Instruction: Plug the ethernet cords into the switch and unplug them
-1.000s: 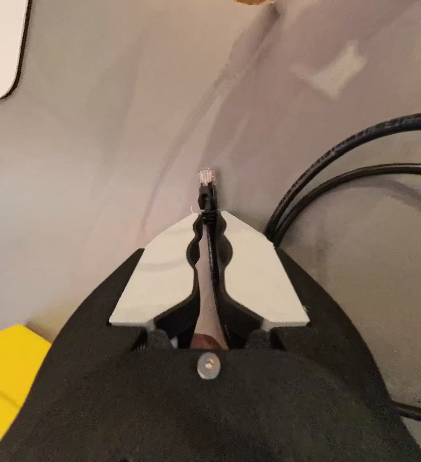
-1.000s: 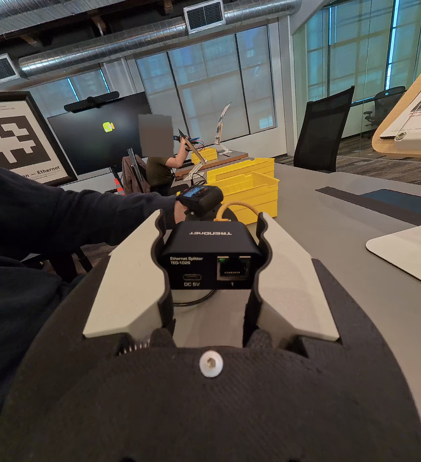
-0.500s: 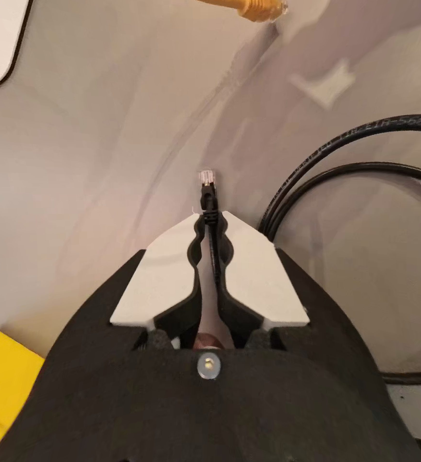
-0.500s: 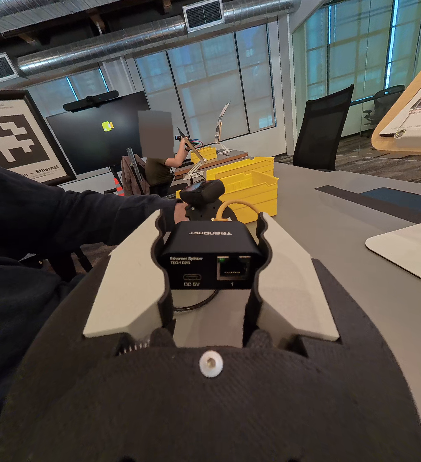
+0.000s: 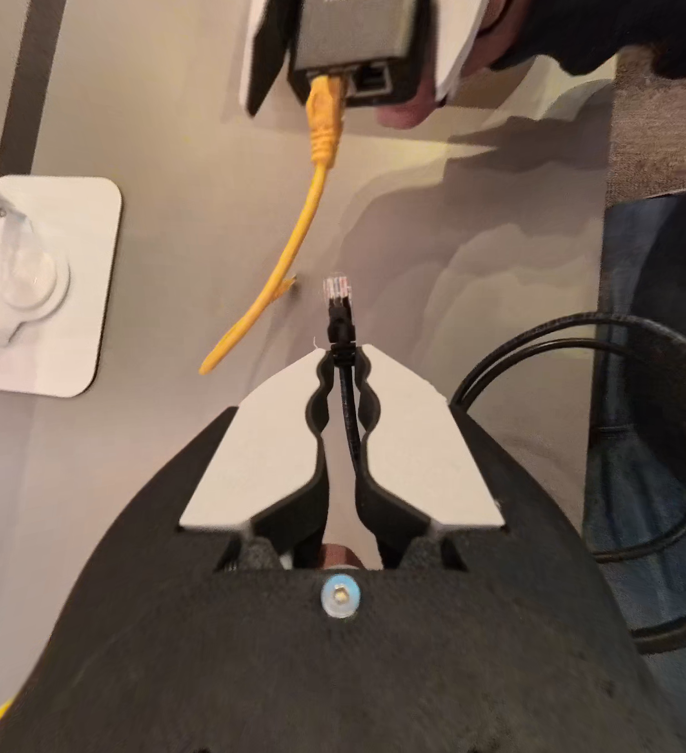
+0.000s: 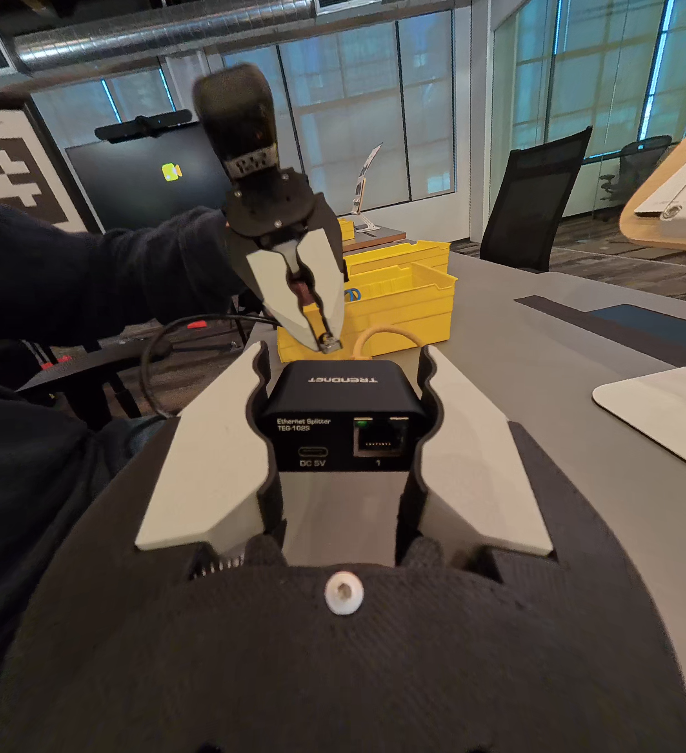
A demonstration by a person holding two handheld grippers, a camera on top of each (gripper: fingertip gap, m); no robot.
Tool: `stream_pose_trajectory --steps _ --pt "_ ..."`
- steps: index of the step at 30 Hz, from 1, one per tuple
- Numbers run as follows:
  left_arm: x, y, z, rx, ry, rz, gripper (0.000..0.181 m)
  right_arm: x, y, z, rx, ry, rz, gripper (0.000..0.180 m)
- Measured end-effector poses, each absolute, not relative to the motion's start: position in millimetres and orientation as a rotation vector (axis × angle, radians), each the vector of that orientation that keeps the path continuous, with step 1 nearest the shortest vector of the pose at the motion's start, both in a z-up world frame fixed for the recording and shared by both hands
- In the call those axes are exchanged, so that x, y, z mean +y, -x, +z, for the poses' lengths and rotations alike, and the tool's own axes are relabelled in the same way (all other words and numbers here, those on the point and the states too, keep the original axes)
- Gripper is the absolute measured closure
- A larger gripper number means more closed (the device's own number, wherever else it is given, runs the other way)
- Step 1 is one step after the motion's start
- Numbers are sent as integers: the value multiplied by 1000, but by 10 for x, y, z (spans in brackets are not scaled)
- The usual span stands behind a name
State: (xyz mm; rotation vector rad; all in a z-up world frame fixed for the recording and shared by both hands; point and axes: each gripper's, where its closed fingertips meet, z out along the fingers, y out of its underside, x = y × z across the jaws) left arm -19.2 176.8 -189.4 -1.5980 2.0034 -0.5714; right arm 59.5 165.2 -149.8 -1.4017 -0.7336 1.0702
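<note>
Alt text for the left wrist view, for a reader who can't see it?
The left gripper is shut on a black cord, its clear plug aimed at a switch held in the right gripper ahead. A yellow cord fills one port, beside a free one, over a grey table.

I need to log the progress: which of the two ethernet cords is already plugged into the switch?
The yellow cord: its plug sits in a port of the switch. The black cord is apart from it, pinched in the left gripper.
</note>
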Motion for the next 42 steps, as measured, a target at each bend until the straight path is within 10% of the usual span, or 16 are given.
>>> stream_pose_trajectory --steps 1,42 --pt "1716 130 -1861 2036 1568 -558 171 1649 -588 -1499 -741 1400 1063 107" --pt "1396 -317 -1806 2306 1562 -547 171 1512 -371 -1480 -902 1357 1012 107"
